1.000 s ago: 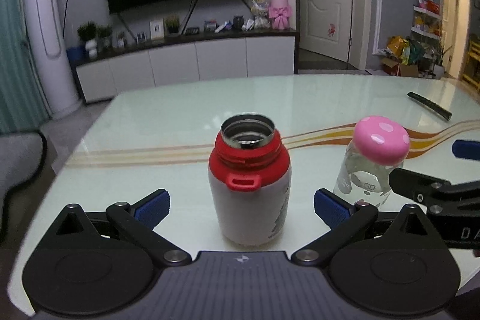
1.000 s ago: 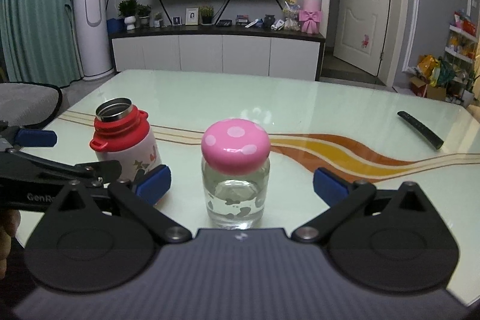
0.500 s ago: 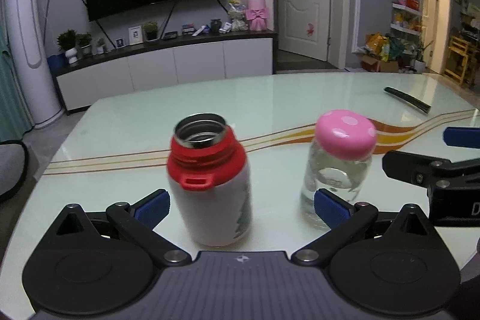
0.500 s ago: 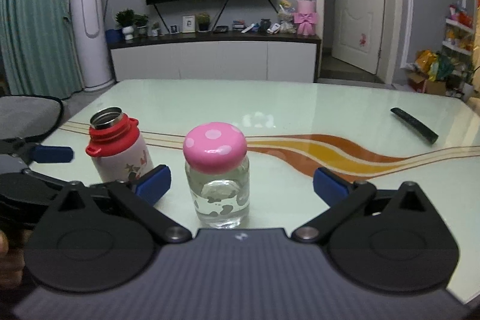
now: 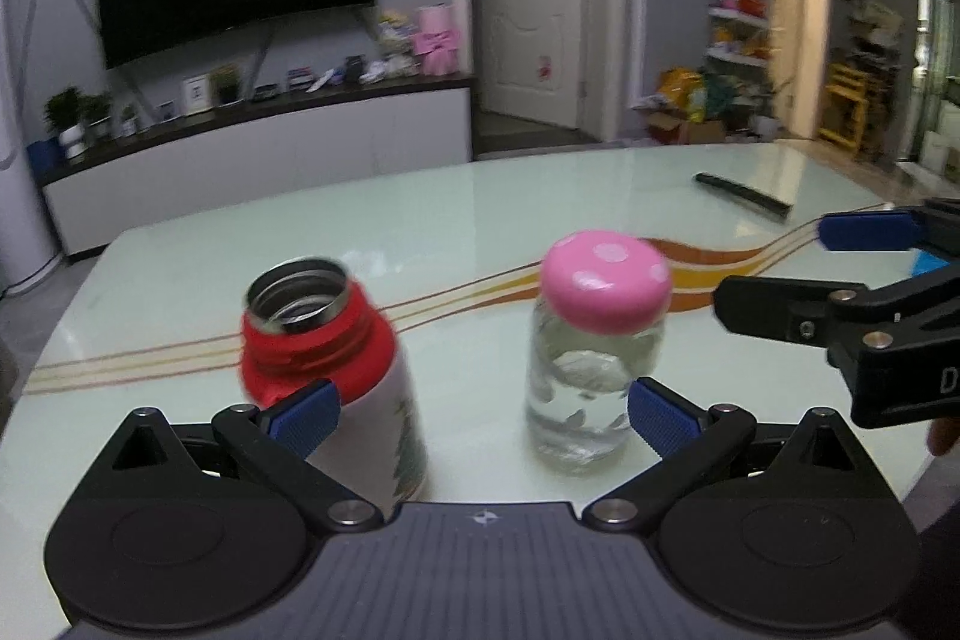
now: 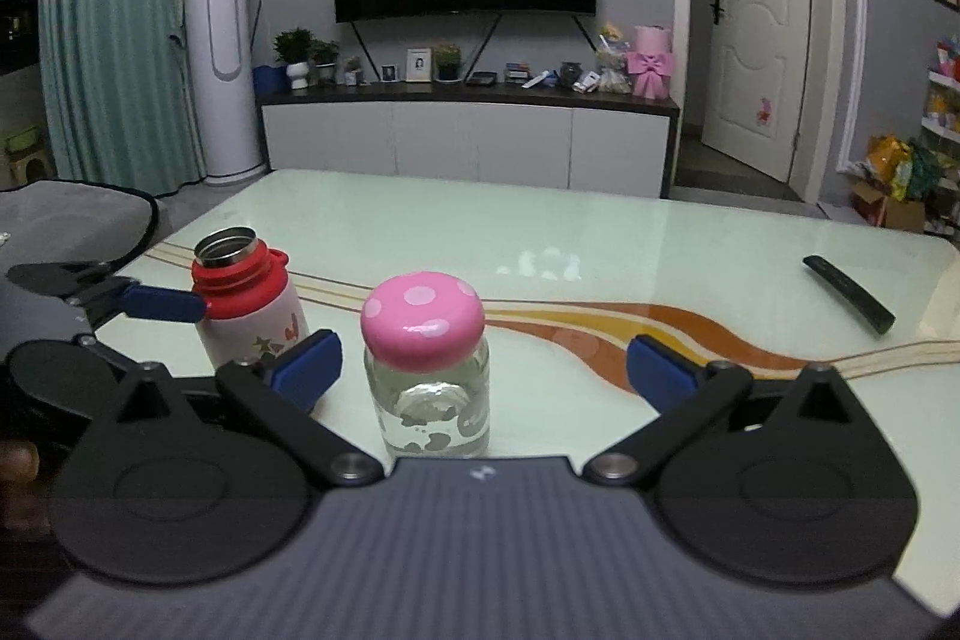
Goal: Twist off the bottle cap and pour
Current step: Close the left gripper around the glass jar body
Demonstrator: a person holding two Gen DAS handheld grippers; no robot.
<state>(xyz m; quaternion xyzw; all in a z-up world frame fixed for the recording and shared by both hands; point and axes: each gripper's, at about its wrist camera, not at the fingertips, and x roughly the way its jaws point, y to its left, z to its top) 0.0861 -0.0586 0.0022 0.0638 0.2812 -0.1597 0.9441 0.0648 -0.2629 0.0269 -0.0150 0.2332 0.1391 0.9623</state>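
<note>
Left gripper (image 5: 480,409): spread open, nothing held | right gripper (image 6: 483,361): spread open, positioned around glass bottle (image 6: 431,400) | pink cap (image 6: 422,319): seated on bottle | flask (image 6: 246,304): uncapped, left of bottle

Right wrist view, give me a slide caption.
Open right gripper faces pink-capped glass bottle; open red-necked flask stands left.

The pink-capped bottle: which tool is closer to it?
Right. The bottle sits between the open fingers of the right tool; the left tool has it by its right finger.
</note>
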